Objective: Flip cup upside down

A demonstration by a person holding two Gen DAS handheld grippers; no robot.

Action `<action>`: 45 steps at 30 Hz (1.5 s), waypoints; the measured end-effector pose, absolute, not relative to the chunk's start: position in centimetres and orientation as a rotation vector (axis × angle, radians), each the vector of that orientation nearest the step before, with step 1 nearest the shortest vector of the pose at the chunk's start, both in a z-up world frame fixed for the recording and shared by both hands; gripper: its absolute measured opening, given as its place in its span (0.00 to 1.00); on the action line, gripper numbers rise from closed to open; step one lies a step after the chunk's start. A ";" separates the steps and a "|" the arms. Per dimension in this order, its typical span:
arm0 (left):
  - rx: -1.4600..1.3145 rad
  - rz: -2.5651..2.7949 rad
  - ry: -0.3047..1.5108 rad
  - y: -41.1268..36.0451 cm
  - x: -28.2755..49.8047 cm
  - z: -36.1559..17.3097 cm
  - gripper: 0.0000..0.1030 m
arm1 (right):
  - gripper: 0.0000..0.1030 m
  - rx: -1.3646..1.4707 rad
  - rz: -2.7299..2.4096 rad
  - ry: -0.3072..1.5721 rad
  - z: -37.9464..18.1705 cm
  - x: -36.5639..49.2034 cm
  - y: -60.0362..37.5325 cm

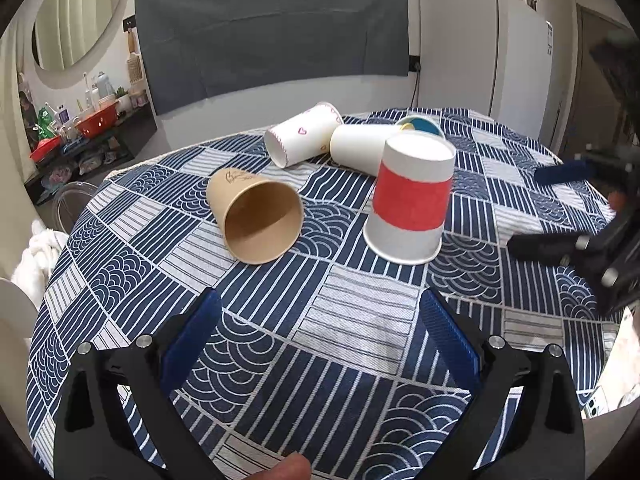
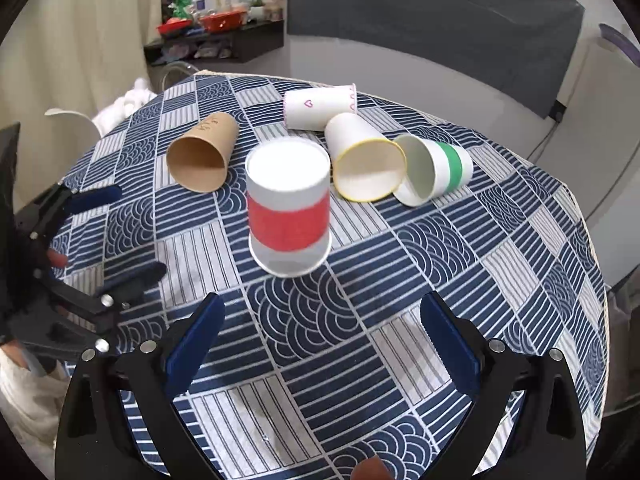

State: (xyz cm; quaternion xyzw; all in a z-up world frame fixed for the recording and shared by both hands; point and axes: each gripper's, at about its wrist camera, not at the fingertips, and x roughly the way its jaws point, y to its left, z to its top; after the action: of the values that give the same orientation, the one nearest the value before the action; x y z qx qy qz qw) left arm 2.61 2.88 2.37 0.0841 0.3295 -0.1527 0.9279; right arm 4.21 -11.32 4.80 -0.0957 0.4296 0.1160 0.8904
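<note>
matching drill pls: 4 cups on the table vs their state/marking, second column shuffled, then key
Column 1
1. red-band cup
2. brown cup
3. heart-print cup
4. green-band cup

Column 2
A. on its side, touching the yellow-rimmed cup
B. standing mouth down on the tablecloth
C. on its side, pink hearts on white
D. on its side, plain kraft paper, mouth towards the cameras

Pairs: 1-B, 2-D, 3-C, 4-A

Both tools are open and hold nothing.
</note>
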 end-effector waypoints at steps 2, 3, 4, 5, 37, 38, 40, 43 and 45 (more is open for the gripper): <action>0.158 -0.315 0.659 2.6 2.3 2.6 0.94 | 0.91 -0.188 0.246 0.876 4.2 3.5 -11.7; 0.157 -0.313 0.649 2.5 2.1 2.7 0.94 | 0.91 -0.176 0.255 0.868 4.0 3.2 -11.9; 0.160 -0.310 0.636 2.3 1.9 2.7 0.94 | 0.91 -0.161 0.261 0.854 3.7 2.8 -12.1; 0.163 -0.303 0.627 2.2 1.8 2.6 0.94 | 0.92 -0.154 0.259 0.842 3.4 2.5 -12.2; 0.095 -0.290 0.619 1.5 -0.2 0.7 0.94 | 0.92 -0.125 0.101 0.647 -0.4 -0.5 -13.0; 0.099 -0.286 0.616 1.4 -0.2 0.7 0.94 | 0.92 -0.124 0.102 0.648 -0.4 -0.5 -13.0; 0.105 -0.282 0.614 1.3 -0.3 0.6 0.94 | 0.92 -0.115 0.101 0.652 -0.4 -0.5 -13.2; 0.107 -0.274 0.612 1.3 -0.4 0.6 0.94 | 0.92 -0.109 0.094 0.649 -0.4 -0.5 -13.3; 0.112 -0.273 0.607 1.3 -0.5 0.7 0.94 | 0.92 -0.113 0.093 0.642 -0.4 -0.6 -13.2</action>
State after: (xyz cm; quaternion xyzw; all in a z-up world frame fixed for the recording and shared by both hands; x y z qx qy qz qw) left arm -0.48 1.26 0.66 0.0549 0.2978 -0.1341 0.9436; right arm -0.62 -13.16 -0.37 -0.0557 0.3152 0.0456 0.9463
